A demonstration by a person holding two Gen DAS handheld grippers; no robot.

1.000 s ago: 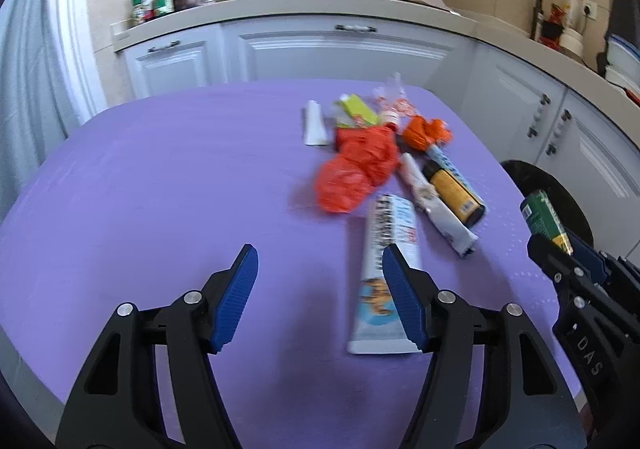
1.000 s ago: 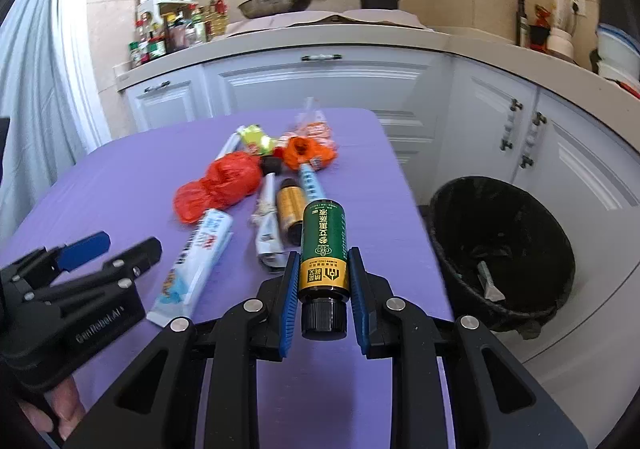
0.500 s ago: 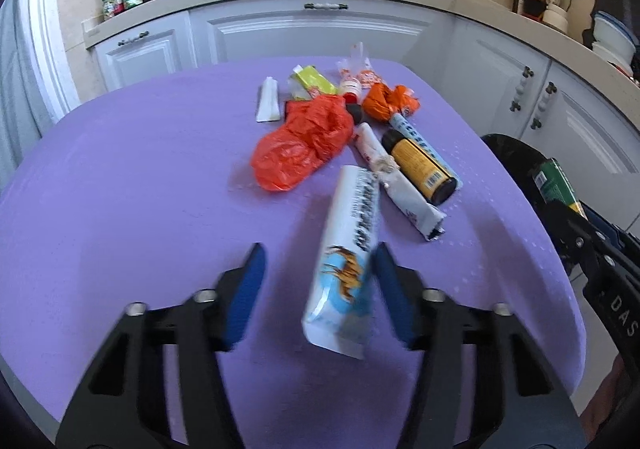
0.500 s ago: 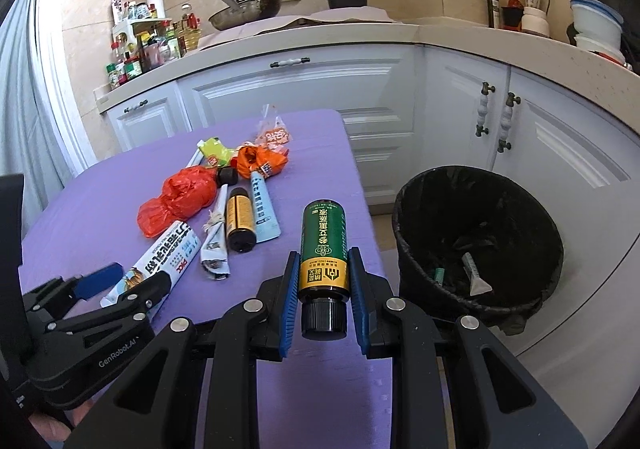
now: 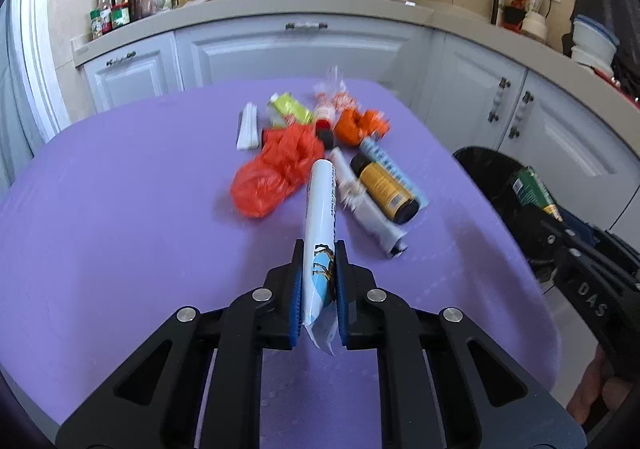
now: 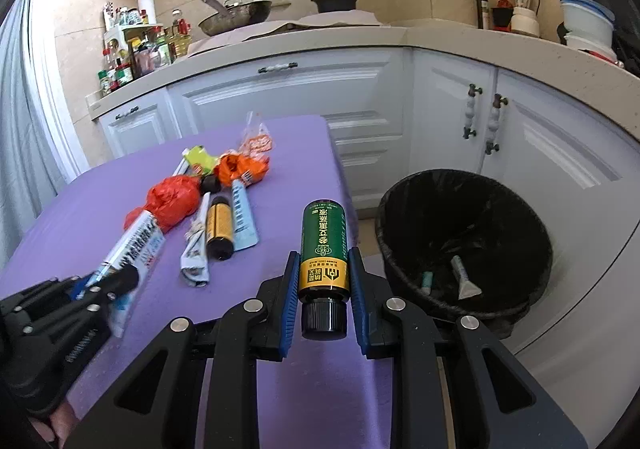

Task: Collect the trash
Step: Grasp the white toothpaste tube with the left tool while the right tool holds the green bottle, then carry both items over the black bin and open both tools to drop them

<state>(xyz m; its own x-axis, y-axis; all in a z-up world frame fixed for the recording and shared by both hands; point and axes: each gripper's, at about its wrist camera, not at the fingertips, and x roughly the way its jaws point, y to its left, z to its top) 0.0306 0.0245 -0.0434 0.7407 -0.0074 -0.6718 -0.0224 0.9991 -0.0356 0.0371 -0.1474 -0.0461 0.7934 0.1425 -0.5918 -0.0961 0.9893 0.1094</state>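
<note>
Left tongs (image 5: 318, 269): a second earlier they stood wide open over the purple tabletop (image 5: 120, 209) with the white tube (image 5: 320, 209) lying flat beside them. At this moment they had clamped on the tube's flat crimped end, pads pressing both sides, and the tube stuck out forward, its cap end raised off the cloth. Judged: pickup made, item ready to carry.

Right tongs (image 6: 323, 281): closed on the green bottle (image 6: 323, 241), cap toward the camera, as a second earlier. The view had swung toward the black bin (image 6: 464, 249), now just beside and below the bottle. Judged: drop not yet made.

Bin: lined with a black bag, standing on the floor at the tabletop's right edge; two small pieces lay at the bottom.

Left on the tabletop, in one loose cluster:
- red plastic bag (image 5: 276, 173)
- crumpled orange wrapper (image 5: 360, 125)
- brown bottle with yellow label (image 5: 384, 189), lying on its side
- grey-white tube (image 5: 368, 209), touching the brown bottle
- yellow-green packet (image 5: 290, 111)
- small white packet (image 5: 248, 127)

Judged: two items in hand, most of the heap still to clear.
</note>
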